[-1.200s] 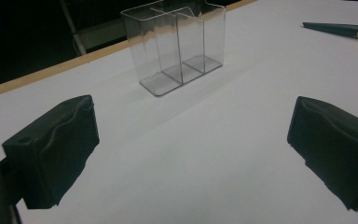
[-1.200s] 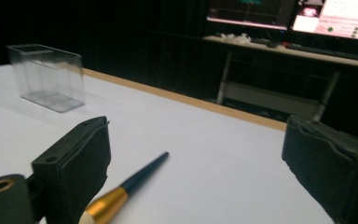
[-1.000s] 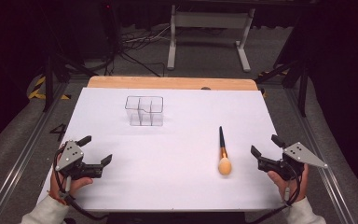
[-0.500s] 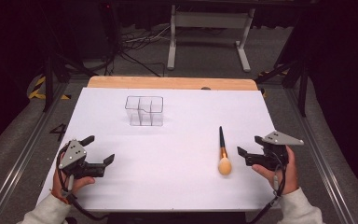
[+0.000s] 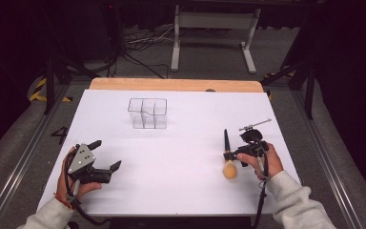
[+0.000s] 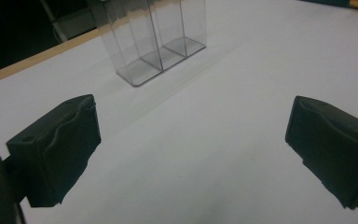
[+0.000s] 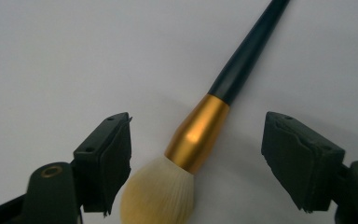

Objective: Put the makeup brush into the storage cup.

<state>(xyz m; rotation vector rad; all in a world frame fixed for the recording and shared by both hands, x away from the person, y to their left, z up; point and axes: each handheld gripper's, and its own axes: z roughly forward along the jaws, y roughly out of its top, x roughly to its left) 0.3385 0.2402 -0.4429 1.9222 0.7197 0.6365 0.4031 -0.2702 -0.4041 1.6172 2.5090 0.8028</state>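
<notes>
Right gripper [image 7: 196, 158] straddles the brush [image 7: 200, 135], jaws closing but not touching; handle runs to upper right of frame

We see a makeup brush [image 5: 228, 155] lying flat on the white table [image 5: 181, 167], towards its right side, with its slim black handle pointing away from us and its round, cream-coloured bristle head at the near end. A shiny gold collar joins handle and bristles, widening towards the head. In the right gripper view the makeup brush [image 7: 200, 135] lies slanted, collar and bristles low in the picture and the handle running up to the top right.
</notes>
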